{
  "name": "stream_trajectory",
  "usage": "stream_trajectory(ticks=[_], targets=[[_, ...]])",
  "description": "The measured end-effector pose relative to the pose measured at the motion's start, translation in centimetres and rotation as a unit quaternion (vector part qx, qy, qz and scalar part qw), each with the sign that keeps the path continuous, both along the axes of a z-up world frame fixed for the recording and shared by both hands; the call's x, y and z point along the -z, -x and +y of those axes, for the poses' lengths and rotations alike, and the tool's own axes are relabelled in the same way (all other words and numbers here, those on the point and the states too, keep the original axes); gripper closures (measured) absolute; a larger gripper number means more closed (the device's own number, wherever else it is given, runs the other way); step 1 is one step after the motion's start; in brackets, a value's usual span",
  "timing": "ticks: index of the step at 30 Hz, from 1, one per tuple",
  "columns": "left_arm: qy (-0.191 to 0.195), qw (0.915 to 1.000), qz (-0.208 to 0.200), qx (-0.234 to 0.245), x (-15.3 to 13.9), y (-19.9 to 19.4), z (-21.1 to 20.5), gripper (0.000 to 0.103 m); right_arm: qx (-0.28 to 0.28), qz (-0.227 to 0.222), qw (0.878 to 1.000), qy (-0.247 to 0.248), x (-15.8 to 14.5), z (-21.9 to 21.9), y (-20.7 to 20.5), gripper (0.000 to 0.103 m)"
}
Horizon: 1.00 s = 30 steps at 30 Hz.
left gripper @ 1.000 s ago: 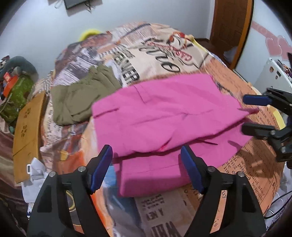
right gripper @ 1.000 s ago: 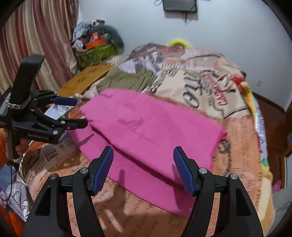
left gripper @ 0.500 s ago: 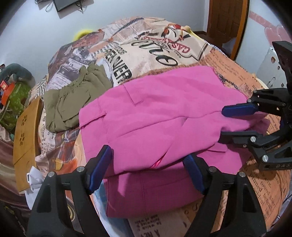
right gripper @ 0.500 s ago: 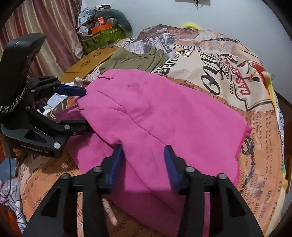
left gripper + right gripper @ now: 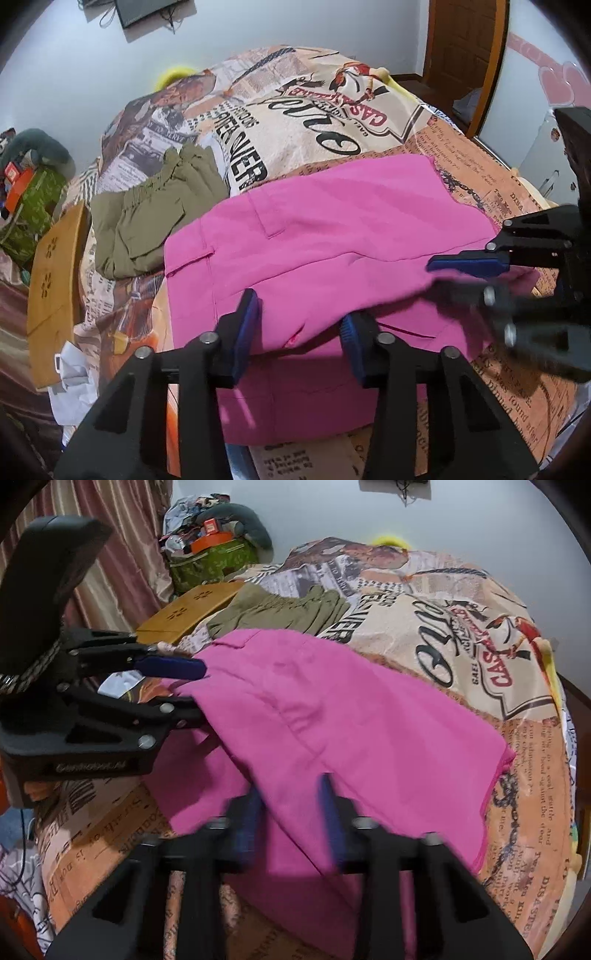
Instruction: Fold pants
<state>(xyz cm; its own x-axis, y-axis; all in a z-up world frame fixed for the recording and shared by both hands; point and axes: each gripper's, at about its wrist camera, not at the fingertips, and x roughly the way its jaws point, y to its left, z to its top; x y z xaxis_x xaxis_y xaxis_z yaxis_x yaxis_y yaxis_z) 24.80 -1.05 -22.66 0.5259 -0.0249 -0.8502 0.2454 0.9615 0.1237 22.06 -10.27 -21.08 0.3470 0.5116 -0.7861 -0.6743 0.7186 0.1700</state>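
Note:
Pink pants (image 5: 332, 251) lie folded over on the bed, also in the right wrist view (image 5: 351, 720). My left gripper (image 5: 299, 328) is partly open, its blue pads astride the near fold edge of the upper layer. My right gripper (image 5: 291, 812) is narrowly open, its pads either side of the upper layer's edge; it shows blurred from the side in the left wrist view (image 5: 461, 273). The left gripper appears in the right wrist view (image 5: 181, 686) at the pants' left edge, one finger above and one below the cloth.
Folded olive shorts (image 5: 147, 218) lie behind the pants on the newspaper-print bedspread (image 5: 314, 122). A wooden board (image 5: 51, 288) leans at the bed's left side. A green bag with clutter (image 5: 210, 561) stands by the curtain. A door (image 5: 461, 55) is at far right.
Both grippers have moved in onto the pants' near edges and their jaws have narrowed around the upper layer. The right gripper is still moving, blurred.

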Motion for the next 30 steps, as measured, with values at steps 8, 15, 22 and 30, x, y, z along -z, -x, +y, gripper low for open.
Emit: stream_trajectory(ticks=[8, 15, 22, 30], targets=[[-0.032, 0.9980, -0.052, 0.015, -2.0, 1.8, -1.4, 0.092, -0.009, -0.046, 0.999, -0.013, -2.8, -0.7, 1.4, 0.098], [0.015, 0.9989, -0.032, 0.031, -3.5, 3.3, -1.7, 0.094, -0.016, -0.040, 0.999, -0.022, -4.1, -2.3, 2.9, 0.098], [0.019, 0.9991, 0.005, 0.039, -1.7, 4.7, -2.3, 0.094, -0.024, -0.011, 1.000, -0.006, -2.7, -2.6, 3.9, 0.098], [0.033, 0.9983, 0.037, 0.030, -0.2, 5.5, -1.6, 0.089, -0.027, 0.057, 0.998, -0.007, -0.5, -2.6, 3.8, 0.094]])
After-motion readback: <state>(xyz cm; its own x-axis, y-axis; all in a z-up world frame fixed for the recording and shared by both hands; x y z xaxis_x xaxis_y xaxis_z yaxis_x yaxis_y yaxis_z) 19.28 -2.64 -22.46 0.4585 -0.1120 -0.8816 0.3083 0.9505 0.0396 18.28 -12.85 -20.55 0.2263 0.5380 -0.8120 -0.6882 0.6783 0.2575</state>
